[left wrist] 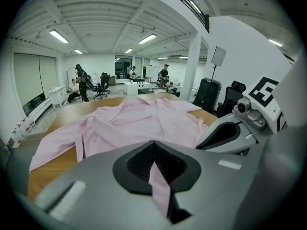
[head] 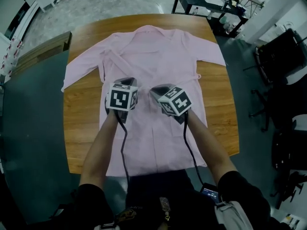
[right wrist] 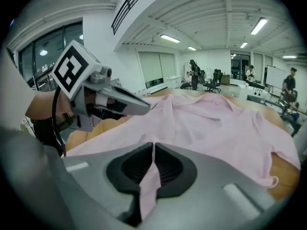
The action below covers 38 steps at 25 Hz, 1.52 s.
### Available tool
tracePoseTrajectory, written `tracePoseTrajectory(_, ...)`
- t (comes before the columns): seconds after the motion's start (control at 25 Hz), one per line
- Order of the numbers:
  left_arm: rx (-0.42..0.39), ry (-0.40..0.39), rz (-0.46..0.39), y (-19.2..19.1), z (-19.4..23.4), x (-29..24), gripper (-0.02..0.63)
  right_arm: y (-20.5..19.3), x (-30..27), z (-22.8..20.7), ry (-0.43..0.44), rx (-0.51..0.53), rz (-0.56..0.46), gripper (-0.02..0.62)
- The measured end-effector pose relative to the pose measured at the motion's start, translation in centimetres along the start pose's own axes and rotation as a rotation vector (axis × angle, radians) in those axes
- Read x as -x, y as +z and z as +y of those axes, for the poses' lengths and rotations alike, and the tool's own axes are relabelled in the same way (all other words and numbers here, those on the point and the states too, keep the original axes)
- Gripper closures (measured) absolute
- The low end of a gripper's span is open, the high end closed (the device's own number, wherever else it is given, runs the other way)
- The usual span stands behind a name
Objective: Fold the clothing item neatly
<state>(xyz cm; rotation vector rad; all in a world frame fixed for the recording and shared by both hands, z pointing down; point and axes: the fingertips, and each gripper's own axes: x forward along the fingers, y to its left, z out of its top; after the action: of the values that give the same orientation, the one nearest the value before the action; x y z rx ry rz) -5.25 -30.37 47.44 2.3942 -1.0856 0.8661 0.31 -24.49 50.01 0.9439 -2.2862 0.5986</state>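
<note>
A pink shirt (head: 158, 51) lies spread flat on the wooden table (head: 81, 109), collar at the far side, sleeves out to both sides, hem at the near edge. Both grippers hover side by side over its middle. The left gripper (head: 125, 83) is shut on a pinch of pink fabric, seen as a thin strip between its jaws (left wrist: 153, 145). The right gripper (head: 160, 90) is likewise shut on a fold of the shirt (right wrist: 153, 147). In the left gripper view the shirt (left wrist: 134, 119) stretches ahead; in the right gripper view the shirt (right wrist: 216, 123) does too.
A black side table (head: 211, 4) with bottles stands beyond the far right corner. Office chairs (head: 283, 56) are at the right, and a wooden bench (head: 38, 51) at the left. People stand far back in the room (left wrist: 81, 80).
</note>
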Motion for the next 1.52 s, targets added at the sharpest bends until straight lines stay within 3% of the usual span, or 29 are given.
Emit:
tracePoseTrajectory(0.28, 0.017, 0.01, 0.031, -1.6, 1.8, 0.2, 0.598, -2.9, -2.0, 1.0, 0.058, 0.041, 0.133, 0.537)
tracePoseTrajectory(0.48, 0.017, 0.02, 0.036, -1.9, 2.7, 0.4, 0.598, -1.2, -0.8, 1.8, 0.105, 0.07, 0.091, 0.495)
tracePoseTrajectory(0.84, 0.03, 0.07, 0.005, -1.1, 5.0, 0.5, 0.598, 4.9, -1.4, -0.6, 0.057, 0.113, 0.005, 0.495)
tracePoseTrajectory(1.16, 0.054, 0.09, -0.009, 0.1, 8.0, -0.2, 0.598, 9.6, -5.0, -5.4, 0.016, 0.153, 0.014, 0.495)
tracePoseTrajectory(1.52, 0.096, 0.089, -0.006, 0.7, 10.9, -3.4, 0.598, 11.8, -10.7, -13.7, -0.061, 0.146, 0.06, 0.495)
